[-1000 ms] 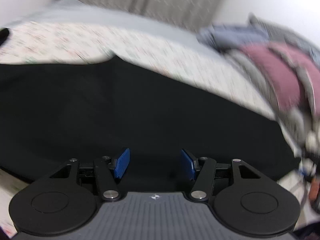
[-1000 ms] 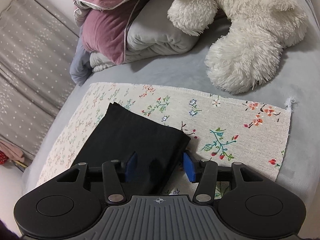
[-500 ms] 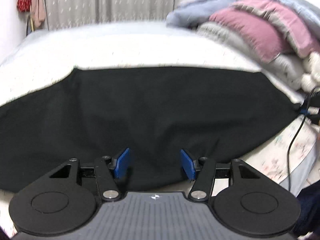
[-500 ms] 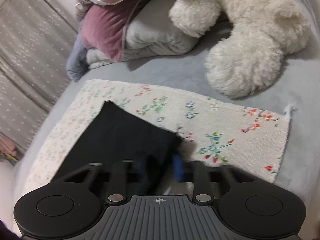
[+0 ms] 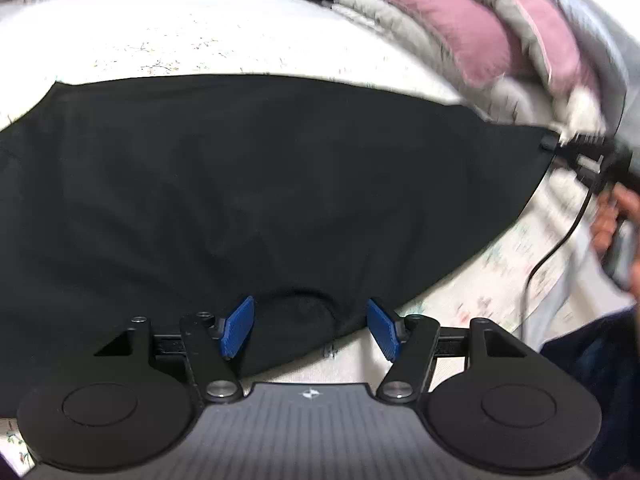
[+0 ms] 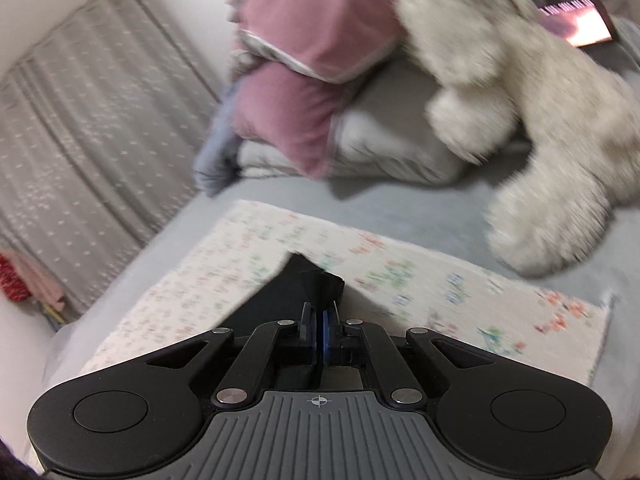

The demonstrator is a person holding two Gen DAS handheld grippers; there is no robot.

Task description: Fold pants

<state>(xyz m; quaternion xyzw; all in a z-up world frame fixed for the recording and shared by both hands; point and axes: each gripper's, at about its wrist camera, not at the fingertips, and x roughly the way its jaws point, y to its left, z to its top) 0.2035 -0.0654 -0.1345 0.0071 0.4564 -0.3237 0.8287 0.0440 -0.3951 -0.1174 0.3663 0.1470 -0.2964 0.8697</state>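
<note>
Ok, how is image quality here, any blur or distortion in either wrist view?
Left wrist view: strong fisheye bending, the pants a near-featureless black mass, the pillows and right gripper smeared. Right wrist view: motion blur over the plush toy and floral cloth; only the gripper body is sharp.

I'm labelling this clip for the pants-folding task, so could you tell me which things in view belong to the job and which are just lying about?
Part of the job:
black pants
left gripper, open over the near edge
right gripper, shut on the pants' corner
floral cloth under the pants

Just lying about:
white plush toy
pink pillows
grey bedding
curtain
</note>
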